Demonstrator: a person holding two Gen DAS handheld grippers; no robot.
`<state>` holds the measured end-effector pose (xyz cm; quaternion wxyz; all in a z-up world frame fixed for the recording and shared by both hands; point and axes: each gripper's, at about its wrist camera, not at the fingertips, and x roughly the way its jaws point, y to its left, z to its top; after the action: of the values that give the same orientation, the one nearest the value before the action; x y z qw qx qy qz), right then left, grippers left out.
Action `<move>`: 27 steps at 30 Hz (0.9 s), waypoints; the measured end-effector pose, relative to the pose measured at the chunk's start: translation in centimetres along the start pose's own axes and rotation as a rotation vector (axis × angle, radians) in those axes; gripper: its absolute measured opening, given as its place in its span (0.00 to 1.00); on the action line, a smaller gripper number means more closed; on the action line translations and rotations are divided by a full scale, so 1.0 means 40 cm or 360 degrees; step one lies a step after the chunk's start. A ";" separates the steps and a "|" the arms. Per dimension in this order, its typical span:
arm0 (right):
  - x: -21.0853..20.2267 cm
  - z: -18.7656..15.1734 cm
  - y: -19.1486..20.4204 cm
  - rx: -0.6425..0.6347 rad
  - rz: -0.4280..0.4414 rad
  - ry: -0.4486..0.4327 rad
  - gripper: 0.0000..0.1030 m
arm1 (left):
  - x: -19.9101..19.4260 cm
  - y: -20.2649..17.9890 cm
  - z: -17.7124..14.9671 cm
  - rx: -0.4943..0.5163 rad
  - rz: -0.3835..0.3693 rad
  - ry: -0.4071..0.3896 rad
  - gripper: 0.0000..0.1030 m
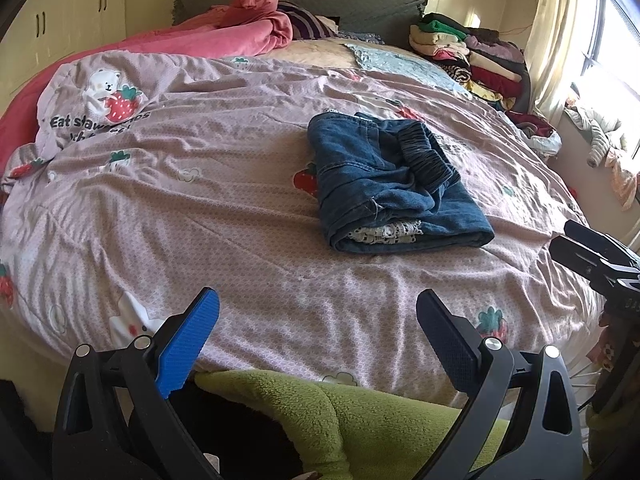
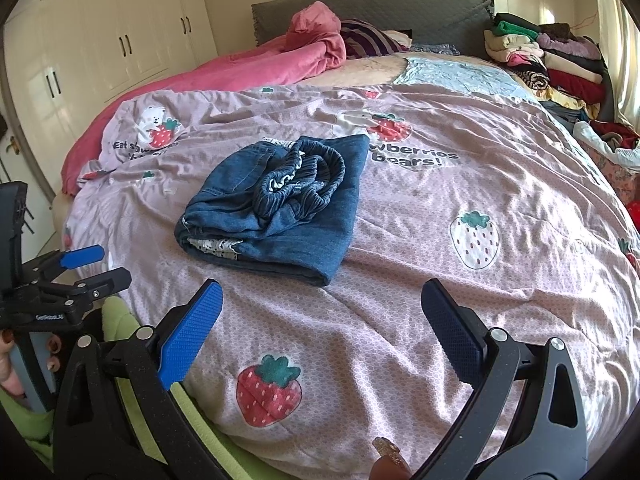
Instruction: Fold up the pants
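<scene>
Blue denim pants (image 1: 394, 184) lie folded into a compact bundle on the pink strawberry-print bedspread (image 1: 200, 200), elastic waistband on top and a white patterned lining showing at the near edge. In the right wrist view the pants (image 2: 280, 208) sit ahead and left of centre. My left gripper (image 1: 318, 312) hovers open near the bed's front edge, well short of the pants, with nothing between its fingers. My right gripper (image 2: 322, 304) is open too, just short of the bundle's near corner. Each gripper appears at the edge of the other's view: right gripper (image 1: 592, 256), left gripper (image 2: 92, 268).
A pink blanket (image 1: 224, 32) is heaped at the head of the bed. Stacked folded clothes (image 1: 472, 56) line the far right edge by the window. White wardrobes (image 2: 100, 52) stand at left. A green fleece sleeve (image 1: 340, 412) and a hand (image 2: 12, 364) show below.
</scene>
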<state>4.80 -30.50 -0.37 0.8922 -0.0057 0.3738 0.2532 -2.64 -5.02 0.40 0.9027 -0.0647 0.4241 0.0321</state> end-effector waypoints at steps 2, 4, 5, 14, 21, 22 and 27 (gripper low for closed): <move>0.000 -0.001 -0.003 0.0000 -0.0001 -0.0001 0.91 | 0.000 0.001 0.001 -0.0001 0.0009 0.0004 0.96; -0.001 -0.001 -0.005 0.0002 -0.0004 0.0001 0.91 | 0.001 0.002 0.001 -0.0012 0.0012 0.0011 0.96; 0.000 0.000 -0.002 0.0001 -0.0002 0.0000 0.91 | 0.000 0.003 0.003 -0.0018 0.0011 0.0011 0.96; 0.013 -0.004 -0.012 0.0022 -0.0023 0.0017 0.91 | 0.003 0.025 0.011 -0.0078 0.0065 -0.0005 0.96; 0.043 -0.011 -0.063 0.0089 -0.0091 0.0052 0.91 | 0.013 0.090 0.022 -0.0152 0.0059 -0.0052 0.96; 0.046 -0.010 -0.079 0.0107 -0.0103 0.0051 0.91 | 0.023 0.113 0.031 -0.0171 0.0095 -0.0046 0.96; 0.055 0.002 -0.270 0.0264 -0.0306 0.0008 0.91 | 0.134 0.275 0.104 -0.0299 0.0288 0.0074 0.96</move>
<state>11.09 -38.92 -3.75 0.9089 0.0317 0.3934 0.1346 2.70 6.48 -2.09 0.8761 -0.1111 0.4441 0.1514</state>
